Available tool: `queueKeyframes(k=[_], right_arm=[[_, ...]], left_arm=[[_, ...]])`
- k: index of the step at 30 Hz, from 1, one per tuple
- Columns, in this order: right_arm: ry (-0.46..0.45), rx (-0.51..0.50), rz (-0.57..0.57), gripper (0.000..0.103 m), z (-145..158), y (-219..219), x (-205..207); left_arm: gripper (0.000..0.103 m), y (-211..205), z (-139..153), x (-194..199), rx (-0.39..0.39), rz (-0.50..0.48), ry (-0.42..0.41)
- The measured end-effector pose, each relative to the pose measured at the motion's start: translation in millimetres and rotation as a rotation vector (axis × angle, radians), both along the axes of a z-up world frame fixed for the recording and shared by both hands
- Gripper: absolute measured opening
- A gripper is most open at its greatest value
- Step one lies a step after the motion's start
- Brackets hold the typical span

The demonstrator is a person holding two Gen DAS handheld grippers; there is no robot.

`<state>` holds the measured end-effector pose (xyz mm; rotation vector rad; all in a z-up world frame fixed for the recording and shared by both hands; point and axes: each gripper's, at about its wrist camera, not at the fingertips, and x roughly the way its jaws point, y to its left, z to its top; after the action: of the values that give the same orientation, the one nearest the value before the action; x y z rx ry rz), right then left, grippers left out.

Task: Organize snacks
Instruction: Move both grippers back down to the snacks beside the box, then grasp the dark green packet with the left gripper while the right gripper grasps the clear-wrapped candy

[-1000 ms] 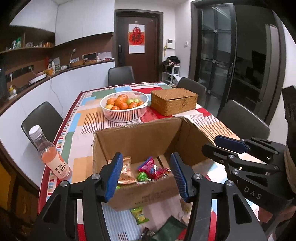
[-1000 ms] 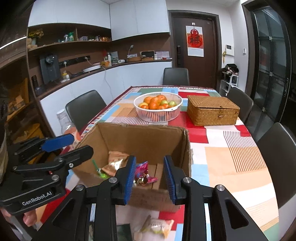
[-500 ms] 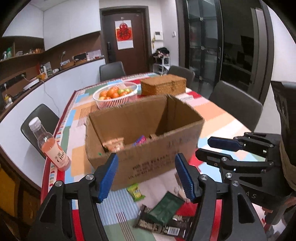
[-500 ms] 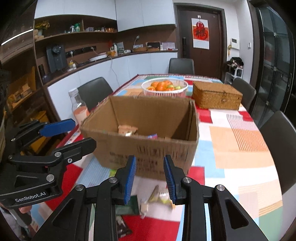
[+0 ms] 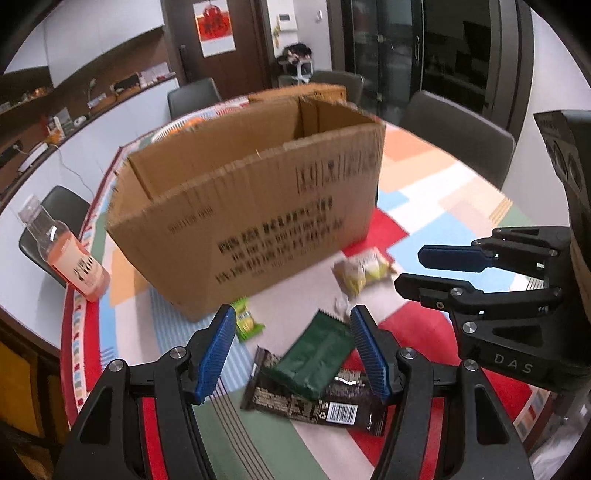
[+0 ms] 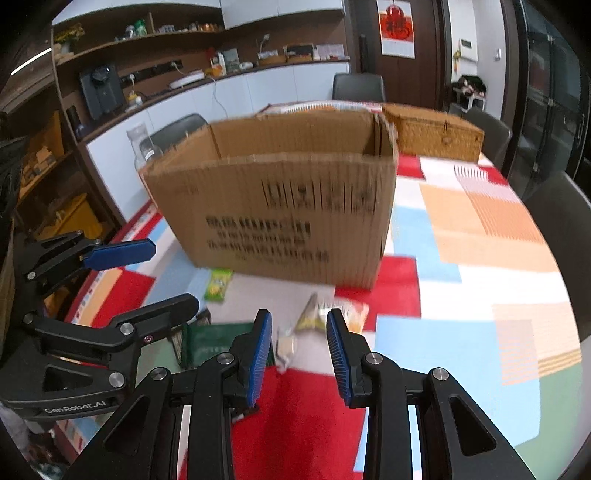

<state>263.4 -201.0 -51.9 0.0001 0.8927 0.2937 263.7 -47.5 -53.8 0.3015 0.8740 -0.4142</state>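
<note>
The left claw (image 5: 293,354) is hovering wide and empty over the green packet (image 5: 314,360). The right claw (image 6: 297,354) is hanging narrow and empty; the yellow packet (image 6: 334,314) is lying at 12 o'clock. Centre each packet before closing.

This is a home dining room that runs into a kitchen area. A long desk (image 6: 480,236) under a bright patchwork cloth is ringed by dark padded chairs (image 6: 357,86). Along the wall a white counter (image 6: 229,92) carries small appliances and plugged-in cords, with wooden shelves (image 6: 140,37) of jars and white cupboards above. A dark front door (image 6: 397,33) bears a red paper decoration (image 6: 397,22), and a woven lidded basket (image 6: 432,134) sits on the desk.
</note>
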Motion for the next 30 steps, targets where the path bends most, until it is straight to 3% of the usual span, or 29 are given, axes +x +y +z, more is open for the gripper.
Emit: queueKeyframes(k=[12,24,27,30], right_arm=[[0.1,-0.014,-0.011,0.032,-33,-4,-4],[0.15,-0.012,-0.031,0.032,-49,-7,-2],[0.151,-0.019,-0.031,0.032,-49,-7,-1],[0.155,-0.022,-0.031,0.032,-51,-7,1]], left_arm=[[0.071,-16,-48,8,0.076,-0.076,0.138],[0.072,-36,-79,23,0.161,-0.142,0.195],[0.071,-36,-82,28,0.151,-0.141,0.205],[0.062,-34,-85,30,0.129,-0.145,0.221]])
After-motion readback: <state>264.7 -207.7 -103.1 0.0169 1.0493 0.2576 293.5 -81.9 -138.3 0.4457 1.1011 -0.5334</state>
